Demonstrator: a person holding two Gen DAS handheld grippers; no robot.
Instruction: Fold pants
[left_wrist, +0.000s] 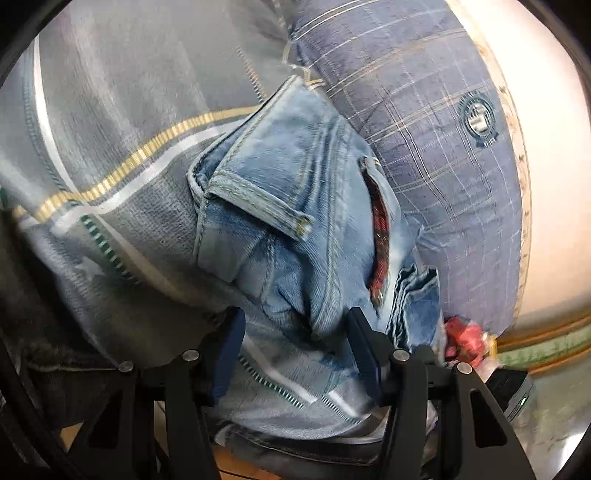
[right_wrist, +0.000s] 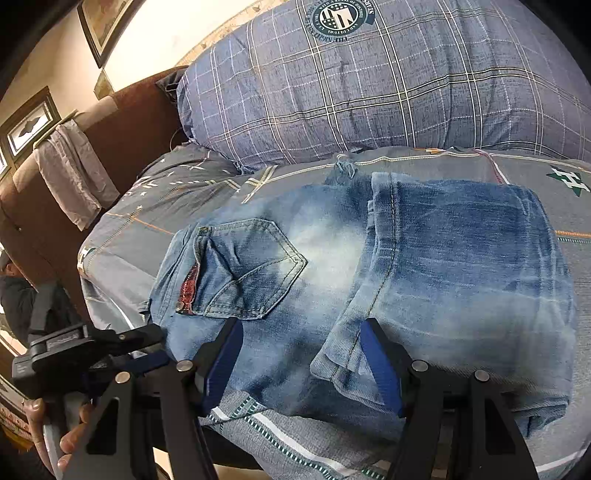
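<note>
Light blue denim pants (right_wrist: 332, 258) lie folded in a compact stack on the grey patterned bedsheet (right_wrist: 166, 192), back pocket flap (right_wrist: 251, 266) up. My right gripper (right_wrist: 301, 354) is open, its blue pads straddling the stack's near edge with the folded leg hem between them. In the left wrist view the pants (left_wrist: 295, 206) show from the waistband side, with a red-lined zip opening. My left gripper (left_wrist: 295, 354) is open at the near end of the denim. It also shows in the right wrist view (right_wrist: 110, 347), at the left of the stack.
A large blue plaid pillow (right_wrist: 388, 92) lies behind the pants. A brown headboard (right_wrist: 122, 125) with a grey cloth (right_wrist: 74, 166) over it stands at the left. The bed edge runs just below both grippers. Red packaging (left_wrist: 465, 338) sits by the pillow.
</note>
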